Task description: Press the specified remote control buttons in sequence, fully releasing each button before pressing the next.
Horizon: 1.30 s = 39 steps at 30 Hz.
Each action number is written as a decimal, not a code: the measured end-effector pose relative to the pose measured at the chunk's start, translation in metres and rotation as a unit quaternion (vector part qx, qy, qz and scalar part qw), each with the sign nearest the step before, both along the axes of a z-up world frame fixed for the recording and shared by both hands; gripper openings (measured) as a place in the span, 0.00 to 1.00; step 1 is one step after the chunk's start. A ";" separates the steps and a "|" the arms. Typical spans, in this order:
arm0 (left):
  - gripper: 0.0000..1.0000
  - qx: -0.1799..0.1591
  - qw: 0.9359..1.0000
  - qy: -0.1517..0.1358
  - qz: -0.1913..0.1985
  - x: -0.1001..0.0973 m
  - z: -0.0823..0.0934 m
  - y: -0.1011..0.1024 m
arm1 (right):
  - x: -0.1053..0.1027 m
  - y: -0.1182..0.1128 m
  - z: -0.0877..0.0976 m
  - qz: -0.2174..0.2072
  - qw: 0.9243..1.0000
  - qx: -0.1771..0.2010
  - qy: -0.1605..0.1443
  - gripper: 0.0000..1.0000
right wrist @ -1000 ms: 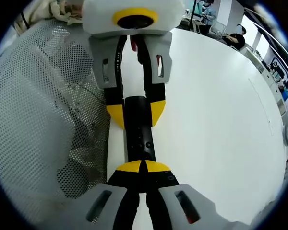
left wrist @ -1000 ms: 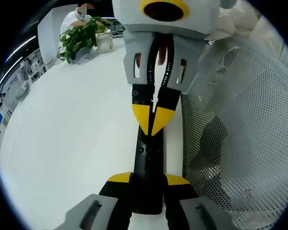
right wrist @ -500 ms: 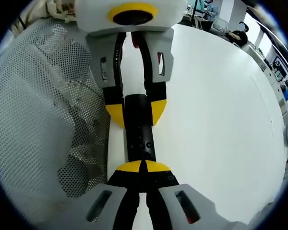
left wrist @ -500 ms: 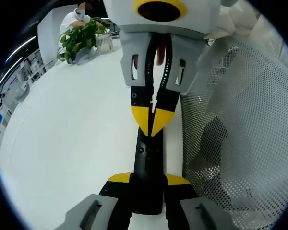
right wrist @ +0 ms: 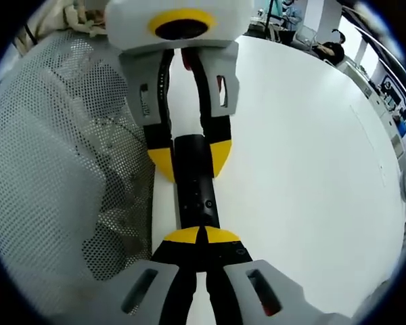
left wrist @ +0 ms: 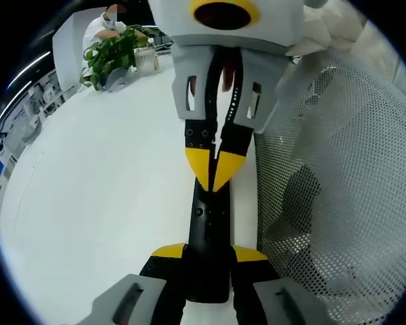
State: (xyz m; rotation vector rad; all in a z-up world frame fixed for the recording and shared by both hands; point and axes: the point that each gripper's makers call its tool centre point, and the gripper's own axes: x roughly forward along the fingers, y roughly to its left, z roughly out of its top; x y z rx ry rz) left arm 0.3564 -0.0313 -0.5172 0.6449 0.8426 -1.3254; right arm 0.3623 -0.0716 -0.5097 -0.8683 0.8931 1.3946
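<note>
A slim black remote (left wrist: 210, 217) is held above the white table (left wrist: 108, 189), and my left gripper (left wrist: 208, 252) is shut on its near end, one yellow tip on each side. My right gripper (left wrist: 215, 169) comes in from the top of the left gripper view, shut, with its joined yellow tips resting on the remote's upper face. In the right gripper view those shut tips of the right gripper (right wrist: 201, 235) sit on the remote (right wrist: 195, 193) just below a small round button. The left gripper (right wrist: 191, 159) clamps the far end.
A white mesh panel (left wrist: 338, 183) stands close beside the remote, also seen as the mesh panel (right wrist: 61, 162) in the right gripper view. A potted plant (left wrist: 111, 54) and a seated person (left wrist: 108, 24) are at the table's far edge. Open white table (right wrist: 304, 156) spreads to the other side.
Both views wobble slightly. The right gripper's tips stay on the remote and the left gripper's hold is unchanged.
</note>
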 end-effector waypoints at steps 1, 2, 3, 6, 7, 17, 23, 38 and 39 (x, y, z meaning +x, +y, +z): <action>0.24 0.000 1.000 -0.001 0.000 0.000 0.000 0.000 | 0.000 -0.001 0.000 0.001 1.000 0.000 0.000 0.00; 0.24 0.000 1.000 -0.001 -0.001 0.000 0.000 0.000 | 0.000 -0.002 0.000 -0.001 1.000 0.001 0.001 0.00; 0.24 0.000 1.000 0.000 -0.001 0.000 0.000 0.000 | 0.000 -0.003 0.000 -0.004 1.000 0.003 0.004 0.00; 0.24 -0.001 1.000 0.001 0.000 0.000 0.000 0.000 | 0.001 -0.009 0.001 -0.013 1.000 0.004 0.010 0.00; 0.24 -0.001 1.000 0.001 -0.001 0.000 0.000 0.000 | 0.001 -0.011 0.001 -0.015 1.000 0.003 0.010 0.00; 0.24 -0.001 1.000 0.000 -0.001 -0.001 0.000 0.000 | 0.000 -0.011 0.000 -0.005 1.000 -0.007 0.005 0.00; 0.24 0.000 1.000 0.000 -0.001 -0.001 0.000 0.000 | 0.001 -0.011 0.000 -0.015 1.000 -0.008 0.012 0.00; 0.24 0.002 1.000 0.000 -0.003 0.000 0.000 0.000 | 0.003 -0.008 -0.001 -0.026 1.000 0.005 0.011 0.00; 0.24 0.003 1.000 -0.001 -0.004 0.000 0.000 0.000 | 0.003 -0.007 -0.001 -0.029 0.999 0.000 0.014 0.00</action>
